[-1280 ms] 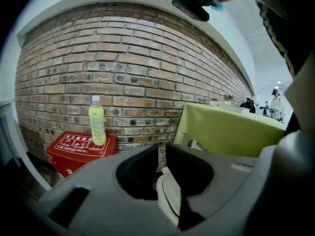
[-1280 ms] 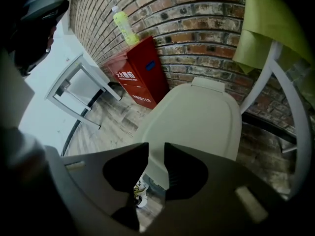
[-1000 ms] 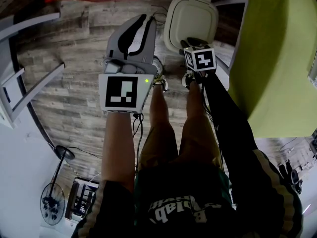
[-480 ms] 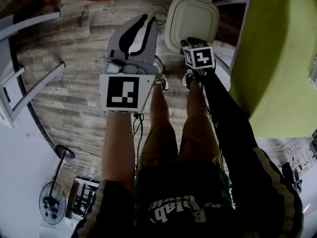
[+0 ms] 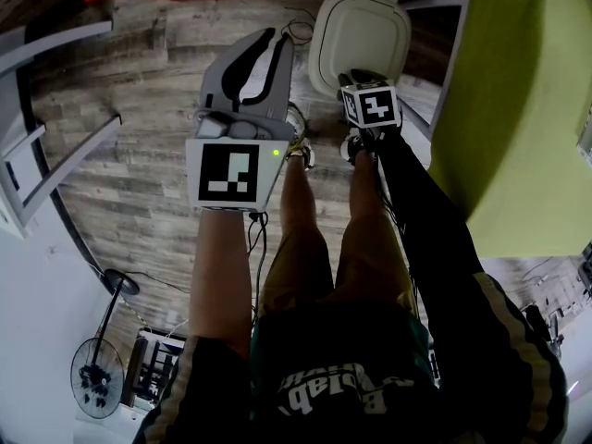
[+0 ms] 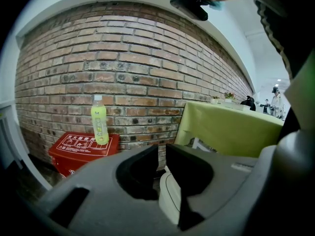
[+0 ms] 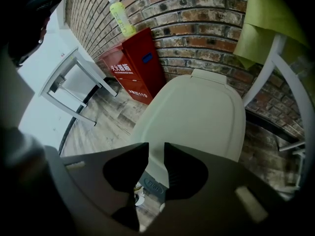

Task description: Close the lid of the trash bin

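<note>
The right gripper (image 7: 153, 154) had crept a touch forward over the trash bin lid (image 7: 197, 107), which lay flat, apparently closed, against the brick wall (image 7: 206, 14). Both it and the left gripper (image 6: 161, 154) were clenched and empty. A further push would probably shove the bin askew.

A red-brown brick wall (image 6: 128, 73) runs behind, white-painted above. The floor (image 5: 139, 183) is grey-brown wood planks. A red cabinet (image 6: 81, 149) stands against the bricks, with a yellow-green bottle (image 6: 99, 122) upright on top. A yellow-green cloth (image 5: 518, 109) drapes a tabletop on the right, a white metal frame (image 7: 74, 90) stands on the left, and a floor fan (image 5: 97, 377) sits by the white wall
</note>
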A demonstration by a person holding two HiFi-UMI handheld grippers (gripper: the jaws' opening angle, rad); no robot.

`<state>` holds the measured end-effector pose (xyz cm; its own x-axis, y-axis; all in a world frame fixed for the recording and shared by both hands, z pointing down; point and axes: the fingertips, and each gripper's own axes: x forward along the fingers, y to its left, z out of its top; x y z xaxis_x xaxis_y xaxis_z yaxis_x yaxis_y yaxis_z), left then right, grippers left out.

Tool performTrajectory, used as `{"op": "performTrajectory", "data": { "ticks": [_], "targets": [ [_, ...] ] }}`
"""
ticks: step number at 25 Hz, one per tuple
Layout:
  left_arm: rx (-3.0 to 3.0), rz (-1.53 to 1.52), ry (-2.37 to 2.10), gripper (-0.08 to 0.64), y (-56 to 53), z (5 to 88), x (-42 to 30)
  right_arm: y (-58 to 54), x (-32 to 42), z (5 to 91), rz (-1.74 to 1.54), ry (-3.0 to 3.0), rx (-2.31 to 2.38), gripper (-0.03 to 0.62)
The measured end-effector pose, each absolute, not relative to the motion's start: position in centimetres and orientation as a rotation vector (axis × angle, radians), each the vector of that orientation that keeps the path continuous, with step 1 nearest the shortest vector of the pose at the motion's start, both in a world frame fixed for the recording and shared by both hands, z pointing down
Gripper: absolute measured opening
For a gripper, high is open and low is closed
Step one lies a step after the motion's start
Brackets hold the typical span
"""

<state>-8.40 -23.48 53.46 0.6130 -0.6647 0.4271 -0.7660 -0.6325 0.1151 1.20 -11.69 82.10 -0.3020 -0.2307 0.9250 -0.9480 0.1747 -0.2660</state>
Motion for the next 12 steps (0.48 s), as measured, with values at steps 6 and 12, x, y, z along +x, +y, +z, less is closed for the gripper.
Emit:
{"op": "performTrajectory", "data": {
  "ticks": [6, 12],
  "targets": [
    [2.547, 0.505, -1.165, 0.057, -23.6, 53.5, -8.8, -11.7, 1.1, 82.2, 1.163, -1.675, 1.132, 0.114],
    [2.542, 0.494, -1.164, 0.057, -23.4, 53.8, -8.8, -11.6, 1.3, 83.5, 1.15, -1.687, 1.153, 0.064]
  ]
}}
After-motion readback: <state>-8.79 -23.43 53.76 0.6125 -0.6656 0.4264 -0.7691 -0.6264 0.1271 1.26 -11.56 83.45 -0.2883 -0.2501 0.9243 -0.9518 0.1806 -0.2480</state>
